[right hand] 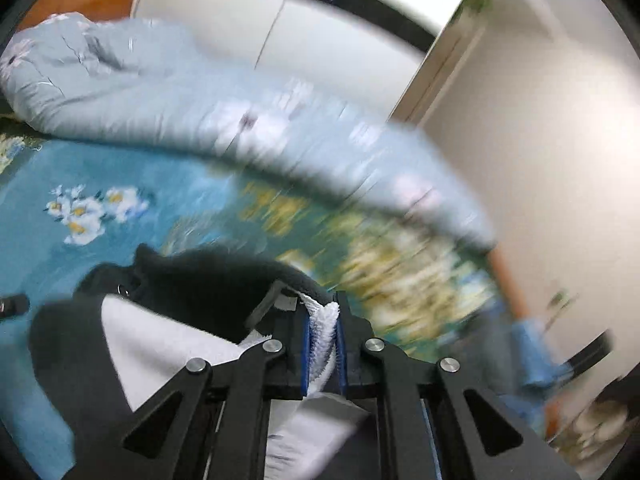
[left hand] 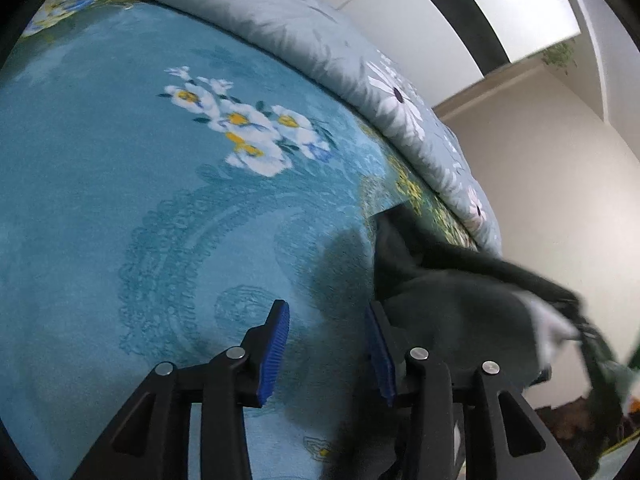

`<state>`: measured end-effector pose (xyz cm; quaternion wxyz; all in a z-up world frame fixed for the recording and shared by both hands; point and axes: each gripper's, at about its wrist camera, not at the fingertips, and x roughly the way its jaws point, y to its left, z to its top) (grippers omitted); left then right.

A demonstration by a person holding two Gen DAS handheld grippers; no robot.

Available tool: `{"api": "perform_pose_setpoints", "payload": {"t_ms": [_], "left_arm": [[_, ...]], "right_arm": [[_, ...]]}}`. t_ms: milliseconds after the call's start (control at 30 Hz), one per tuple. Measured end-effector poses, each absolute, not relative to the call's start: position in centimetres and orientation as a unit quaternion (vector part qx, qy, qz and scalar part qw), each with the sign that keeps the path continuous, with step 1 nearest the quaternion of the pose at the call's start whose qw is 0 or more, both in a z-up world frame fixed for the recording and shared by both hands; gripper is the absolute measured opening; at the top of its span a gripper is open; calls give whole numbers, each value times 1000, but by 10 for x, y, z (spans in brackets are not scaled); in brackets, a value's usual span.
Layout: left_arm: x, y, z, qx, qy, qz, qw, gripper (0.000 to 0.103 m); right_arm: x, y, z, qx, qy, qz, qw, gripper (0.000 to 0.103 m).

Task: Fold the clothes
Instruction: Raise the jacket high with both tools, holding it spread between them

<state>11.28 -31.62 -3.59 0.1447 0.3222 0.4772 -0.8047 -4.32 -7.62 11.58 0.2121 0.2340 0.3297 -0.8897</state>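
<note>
A dark grey garment [left hand: 448, 300] with a white part lies on the right side of a teal flowered bed sheet [left hand: 160, 200]. My left gripper [left hand: 328, 344] hovers open over the sheet, its blue pads apart with nothing between them. The garment's edge lies just beyond its right finger [left hand: 380, 360]. In the right wrist view the same garment [right hand: 208, 280] hangs lifted off the sheet [right hand: 40, 168]. My right gripper [right hand: 323, 332] is shut on its white ribbed edge [right hand: 324, 320], and a white panel [right hand: 160, 348] drapes below. That view is blurred.
A bunched light blue duvet [left hand: 280, 12] with white flowers runs along the far side of the bed, also the duvet [right hand: 160, 92] in the right view. Behind it stand white wardrobe doors [left hand: 400, 20] and a pale wall [left hand: 540, 180]. The bed's right edge drops off near the garment.
</note>
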Motion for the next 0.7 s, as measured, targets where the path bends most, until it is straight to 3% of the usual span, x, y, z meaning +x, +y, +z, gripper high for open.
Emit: {"api": "perform_pose_setpoints", "payload": {"t_ms": [100, 300, 533, 700], "left_arm": [[100, -303, -33, 333, 457, -816, 119, 49], [72, -260, -13, 330, 399, -855, 26, 62], [43, -222, -12, 340, 351, -872, -19, 68], [26, -199, -25, 364, 358, -857, -75, 69]], "right_arm": [[-11, -39, 152, 136, 355, -910, 167, 10], [19, 20, 211, 55, 322, -937, 124, 11], [53, 50, 251, 2, 293, -948, 122, 11], [64, 52, 263, -18, 291, -949, 121, 11]]}}
